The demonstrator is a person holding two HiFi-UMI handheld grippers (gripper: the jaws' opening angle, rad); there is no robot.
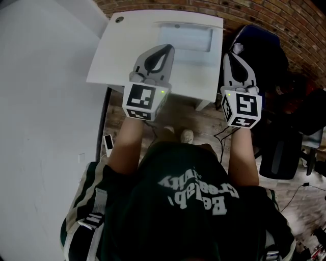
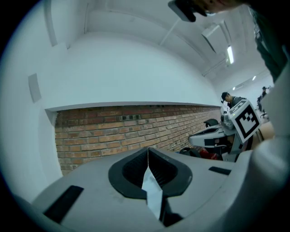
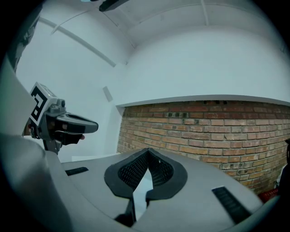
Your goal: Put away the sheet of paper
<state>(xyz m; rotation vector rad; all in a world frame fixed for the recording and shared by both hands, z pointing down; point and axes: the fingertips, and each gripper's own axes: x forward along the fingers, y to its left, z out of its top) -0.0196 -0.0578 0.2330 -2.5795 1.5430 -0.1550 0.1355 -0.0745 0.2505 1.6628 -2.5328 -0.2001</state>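
A white table (image 1: 109, 61) is seen beside the plain wall (image 1: 41, 102) at the left. The left gripper (image 1: 165, 48) is held level over the table's near part, its jaws pressed together tip to tip with nothing caught between them. The sheet of paper (image 1: 186, 38) is laid flat on the far middle of the table, just beyond that gripper's tip in the head view, and is gripped by neither gripper. The right gripper (image 1: 228, 55) is held level at the table's right edge, its jaws likewise closed and empty. A black chair (image 1: 270, 56) and a brick wall (image 1: 285, 15) are seen at the right.
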